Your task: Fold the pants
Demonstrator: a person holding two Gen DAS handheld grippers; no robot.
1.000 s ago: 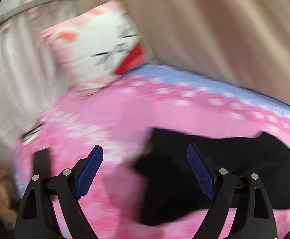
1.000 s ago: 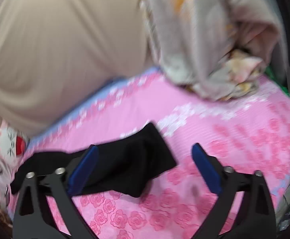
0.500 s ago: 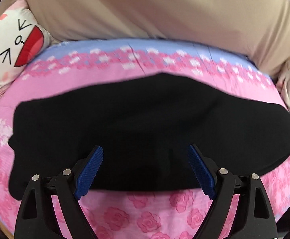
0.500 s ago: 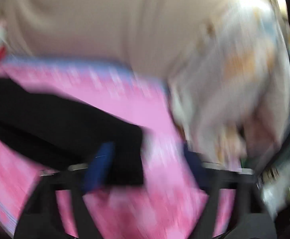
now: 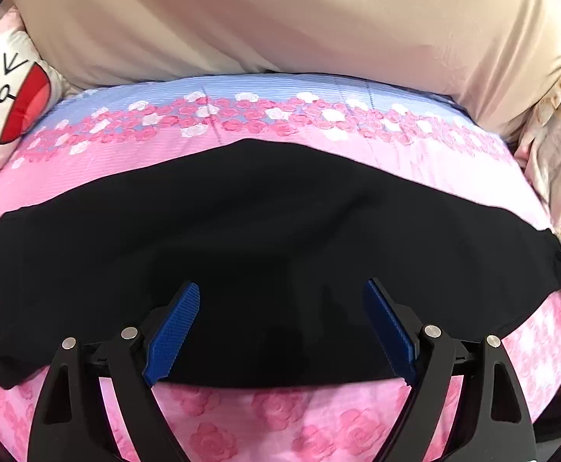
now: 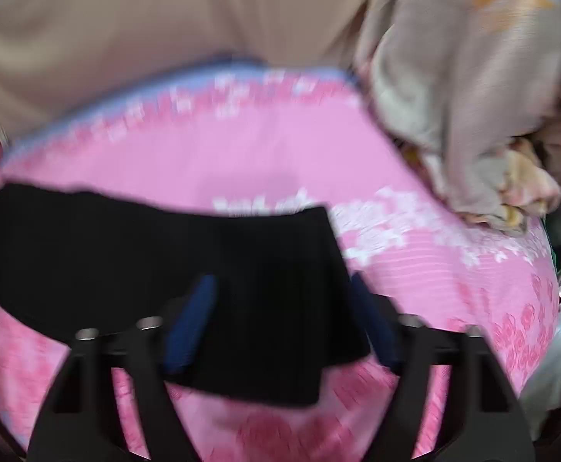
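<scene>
I am closing the right claw point(image 6: 280, 323) around the pants point(image 5: 265, 254) end near the bed point(image 5: 280, 415) front edge, having just swung over; the left claw point(image 5: 280, 335) is hovering wide open, empty.

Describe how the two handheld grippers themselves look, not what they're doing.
Both match: the left gripper and right gripper have black plastic arms with triangular cut-outs, silver round pivot screws, and two fingers faced with ribbed blue pads. No cables or sleeves show.

A home bedroom: a bed with pink rose-print sheet point(image 5: 280, 423), cartoon-face pillow point(image 5: 7, 107) and crumpled quilt point(image 6: 473, 96).
</scene>
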